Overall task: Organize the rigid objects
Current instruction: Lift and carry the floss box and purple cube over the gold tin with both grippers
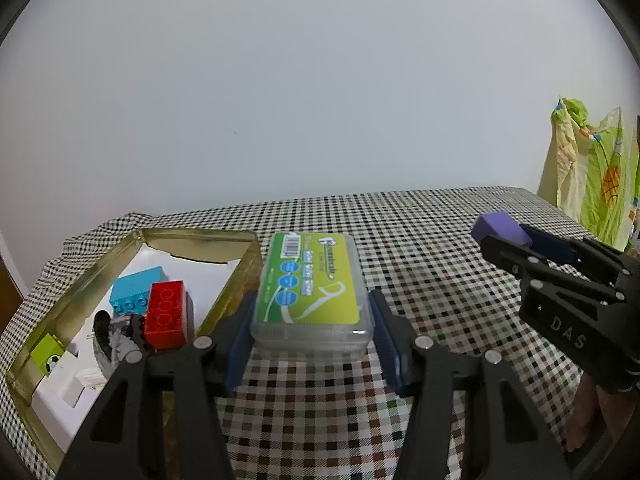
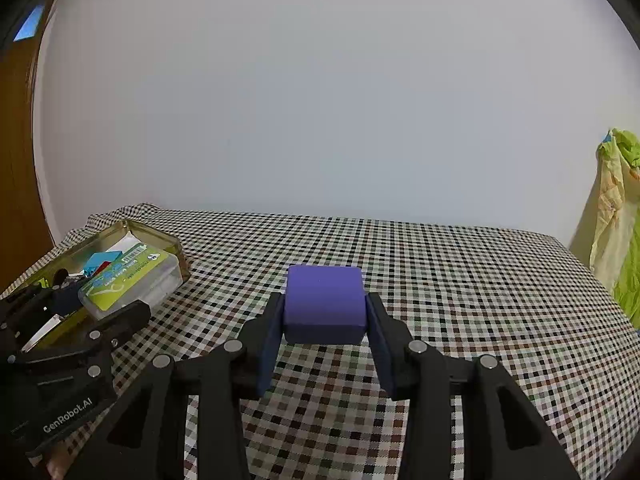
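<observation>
The left hand-held gripper [image 1: 312, 336] holds a clear plastic box with a green label [image 1: 312, 292]. Its two blue pads press on the box's sides, low in the middle of the left wrist picture. The box is up off the checked cloth [image 1: 420, 240] that covers the worktop. Just to the left of the box sits a gold tin [image 1: 72, 300] with its top open. Inside the tin are a blue brick [image 1: 136, 286], a red brick [image 1: 166, 314] touching it, and a small green block [image 1: 48, 354] by the tin's left wall. Some grey and white bits lie there too, but they are too small to tell.

The right hand-held gripper [image 2: 324, 320] holds a purple block [image 2: 324, 300] tight between its pads, in the middle of the right wrist picture. The block is above the cloth, well apart from the tin. A yellow and green cloth [image 2: 620, 216] hangs at the right edge.
</observation>
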Demonstrator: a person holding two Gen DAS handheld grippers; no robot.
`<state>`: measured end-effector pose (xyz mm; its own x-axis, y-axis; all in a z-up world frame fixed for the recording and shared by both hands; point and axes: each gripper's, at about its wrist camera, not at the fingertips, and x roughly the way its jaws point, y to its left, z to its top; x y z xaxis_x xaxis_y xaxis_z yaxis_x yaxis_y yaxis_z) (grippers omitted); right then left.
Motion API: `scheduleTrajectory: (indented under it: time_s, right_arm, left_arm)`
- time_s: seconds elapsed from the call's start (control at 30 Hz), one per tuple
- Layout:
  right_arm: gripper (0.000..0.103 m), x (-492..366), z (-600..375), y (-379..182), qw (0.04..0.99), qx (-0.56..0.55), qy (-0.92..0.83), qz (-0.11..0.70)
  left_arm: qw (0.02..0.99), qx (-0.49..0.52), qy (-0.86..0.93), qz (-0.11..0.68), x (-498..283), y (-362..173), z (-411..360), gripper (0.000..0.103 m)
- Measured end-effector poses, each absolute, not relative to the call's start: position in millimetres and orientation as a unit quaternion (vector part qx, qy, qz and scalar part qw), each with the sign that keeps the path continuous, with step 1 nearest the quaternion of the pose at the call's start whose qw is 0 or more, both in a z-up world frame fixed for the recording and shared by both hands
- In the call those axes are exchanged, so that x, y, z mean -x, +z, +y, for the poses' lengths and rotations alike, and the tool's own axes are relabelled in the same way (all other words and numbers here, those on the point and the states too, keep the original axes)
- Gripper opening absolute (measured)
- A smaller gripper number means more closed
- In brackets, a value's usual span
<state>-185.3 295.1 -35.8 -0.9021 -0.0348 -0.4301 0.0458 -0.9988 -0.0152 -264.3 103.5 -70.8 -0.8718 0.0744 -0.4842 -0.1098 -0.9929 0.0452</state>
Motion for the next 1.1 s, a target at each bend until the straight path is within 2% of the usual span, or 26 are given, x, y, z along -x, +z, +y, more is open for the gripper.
scheduleTrajectory:
  time_s: [1.1]
  right_arm:
    - [0.043, 185, 286, -42, 0.005, -0.184, -0.983, 0.019]
  left_arm:
    - [0.003, 0.203, 0.979, 0.034, 242, -64, 93, 0.054]
